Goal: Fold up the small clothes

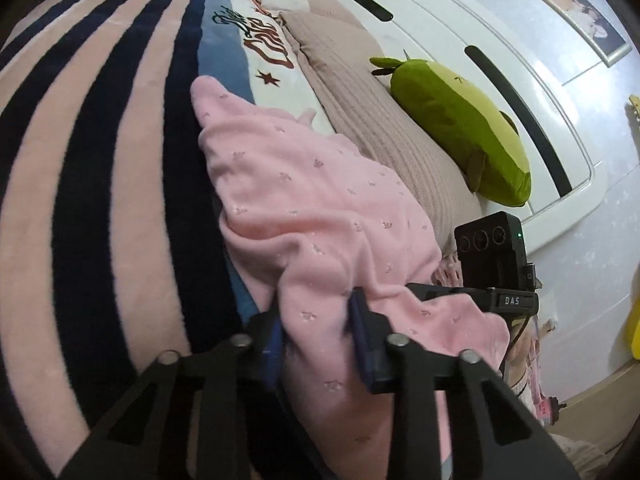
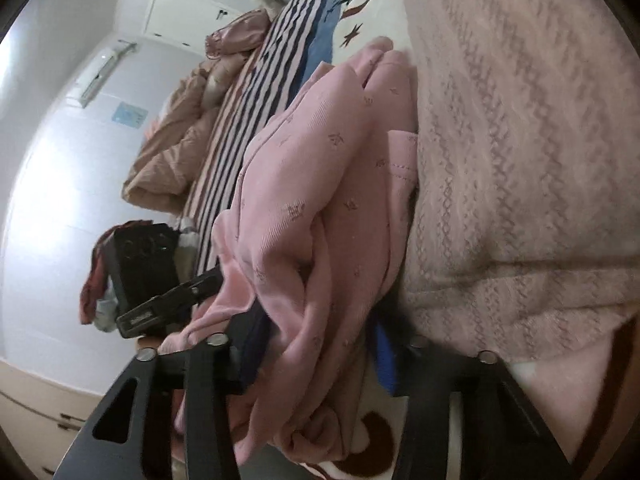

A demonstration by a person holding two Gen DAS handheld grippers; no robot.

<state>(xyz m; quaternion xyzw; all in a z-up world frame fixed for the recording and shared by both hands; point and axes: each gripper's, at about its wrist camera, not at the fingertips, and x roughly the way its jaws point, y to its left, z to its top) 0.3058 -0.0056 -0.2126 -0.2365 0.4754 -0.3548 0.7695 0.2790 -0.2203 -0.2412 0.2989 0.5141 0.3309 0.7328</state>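
- Step in hand, as judged: a fold of the pink garment [image 1: 320,200], with both tools gripping its near end. The next move calls for carrying that end together over the far part and keeping the two corners level, so the fold lands square.
- Garment location: on the bed, lying across the striped blanket [image 1: 100,160] and the printed cover [image 1: 276,80], its right side against the knitted pillow [image 1: 380,120]. It is bunched and creased near the tools, flatter toward its far end.
- Left gripper [image 1: 316,332]: jaws narrowed, pinching a raised ridge of the pink cloth between the blue pads [image 1: 360,320]. Cloth drapes over both fingers.
- Right gripper [image 2: 320,344]: jaws part-way closed on a thick gather of the same garment; left finger pressed into the fabric, right blue pad [image 2: 384,356] at the fold's edge. Grip looks looser than the left one.
- Risk, as judged: the thick gather may slip from the right tool during the lift.
- Green plush [image 1: 460,128] rests at the headboard, clear of the work.
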